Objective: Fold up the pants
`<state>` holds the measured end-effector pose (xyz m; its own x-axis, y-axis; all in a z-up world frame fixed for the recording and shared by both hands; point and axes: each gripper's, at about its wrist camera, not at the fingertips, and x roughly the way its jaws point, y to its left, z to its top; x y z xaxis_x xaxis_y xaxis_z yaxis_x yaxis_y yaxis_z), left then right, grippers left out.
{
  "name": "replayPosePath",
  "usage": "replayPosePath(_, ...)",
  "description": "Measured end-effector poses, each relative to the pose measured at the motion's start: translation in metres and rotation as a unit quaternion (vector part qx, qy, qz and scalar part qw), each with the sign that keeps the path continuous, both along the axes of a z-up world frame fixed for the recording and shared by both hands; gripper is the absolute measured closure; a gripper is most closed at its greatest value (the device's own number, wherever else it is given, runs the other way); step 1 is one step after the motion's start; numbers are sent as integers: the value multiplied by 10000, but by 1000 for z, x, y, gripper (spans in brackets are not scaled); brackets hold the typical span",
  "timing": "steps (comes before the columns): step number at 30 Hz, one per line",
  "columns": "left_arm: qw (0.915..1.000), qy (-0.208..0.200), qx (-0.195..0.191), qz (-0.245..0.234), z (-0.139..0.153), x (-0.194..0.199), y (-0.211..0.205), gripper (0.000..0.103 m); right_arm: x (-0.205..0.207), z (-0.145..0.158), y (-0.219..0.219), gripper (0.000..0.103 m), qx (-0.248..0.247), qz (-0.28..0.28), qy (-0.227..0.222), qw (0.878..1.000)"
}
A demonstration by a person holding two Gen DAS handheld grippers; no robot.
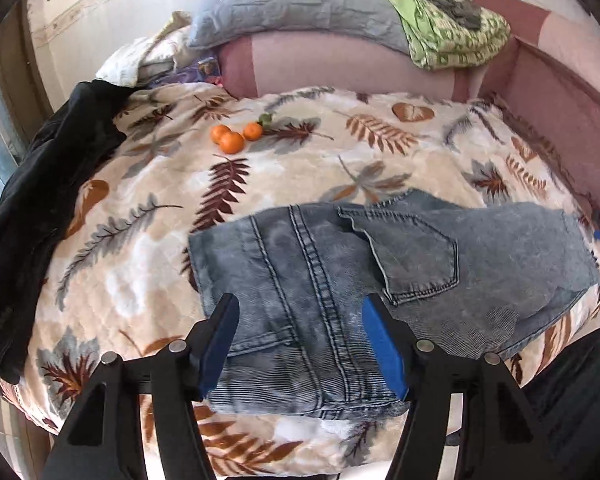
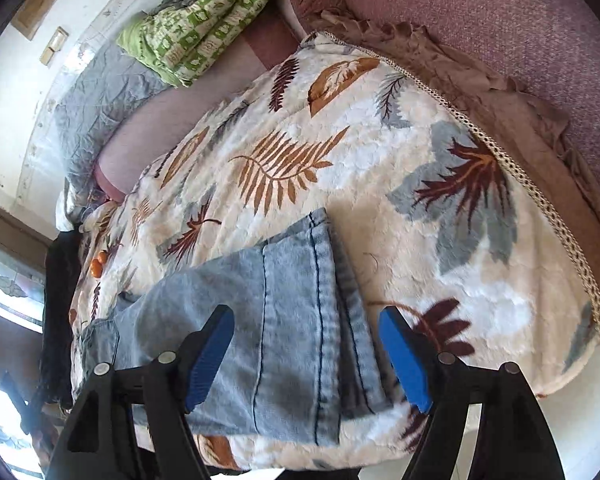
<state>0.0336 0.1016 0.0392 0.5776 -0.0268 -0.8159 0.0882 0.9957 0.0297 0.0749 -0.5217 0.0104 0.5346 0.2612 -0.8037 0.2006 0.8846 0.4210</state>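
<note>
Denim pants [image 1: 340,280] lie under both grippers' parted jaws.

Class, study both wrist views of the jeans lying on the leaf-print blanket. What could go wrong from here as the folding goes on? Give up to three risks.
1. The jeans overhang the bed's near edge, so a tug might slide them off.
2. The plush blanket lies directly under the denim; a closing left tool or right tool, both open now, could pinch it too.
3. The oranges lie loose farther back and might roll if the blanket shifts.
</note>
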Motion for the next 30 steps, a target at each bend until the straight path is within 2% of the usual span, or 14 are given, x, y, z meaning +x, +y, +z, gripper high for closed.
replayPosePath(2, 9994, 261, 222, -31, -26, 6, -10, 38, 24, -13, 2, 25, -47, -28, 243, 9997)
replayPosePath(3, 9988, 395, 284, 0, -37, 5, -11, 38, 33, -20, 5, 31, -80, 28, 349, 9994)
replayPosePath(4, 9984, 492, 283, 28, -47, 5, -10, 38, 40, -24, 11, 50, -172, 154, 413, 9989)
replayPosePath(7, 9988, 467, -122, 117, -54, 4, 3, 36, 55, -21, 34, 86, -1075, 574, 494, 9913)
replayPosePath(10, 9981, 500, -323, 171, -55, 4, 9, 34, 61, -2, 49, 87, -2020, 653, 203, 9770)
replayPosePath(12, 9983, 481, -279, 159, -56, 5, 6, 34, 69, -2, 49, 87, -2217, 637, 149, 9729)
replayPosePath(14, 9986, 453, -204, 167, -57, 4, 4, 33, 78, -22, 51, 85, -2603, 676, 451, 9621)
replayPosePath(16, 9987, 439, -195, 195, -57, 3, 5, 32, 72, -27, 48, 80, -2554, 591, 404, 9642)
replayPosePath(17, 9986, 433, -214, 202, -57, 3, 6, 32, 63, -21, 44, 76, -2411, 419, 281, 9692)
replayPosePath(19, 9985, 425, -261, 210, -58, 2, 8, 31, 38, -3, 36, 41, -1885, 165, -36, 9819)
replayPosePath(20, 9985, 415, -272, 214, -58, 2, 8, 31, 21, 8, 32, 36, -1720, -13, -240, 9848)
replayPosePath(22, 9986, 400, -270, 236, -58, 2, 8, 30, -15, 24, 23, 33, -1190, -267, -508, 9912)
replayPosePath(25, 9986, 383, -233, 264, -58, 2, 6, 30, -63, 18, 5, 33, 15, -540, -399, 9977)
replayPosePath(30, 9983, 394, -309, 302, -57, 2, 7, 30, -93, -25, 0, 33, 1505, -731, -63, 9859)
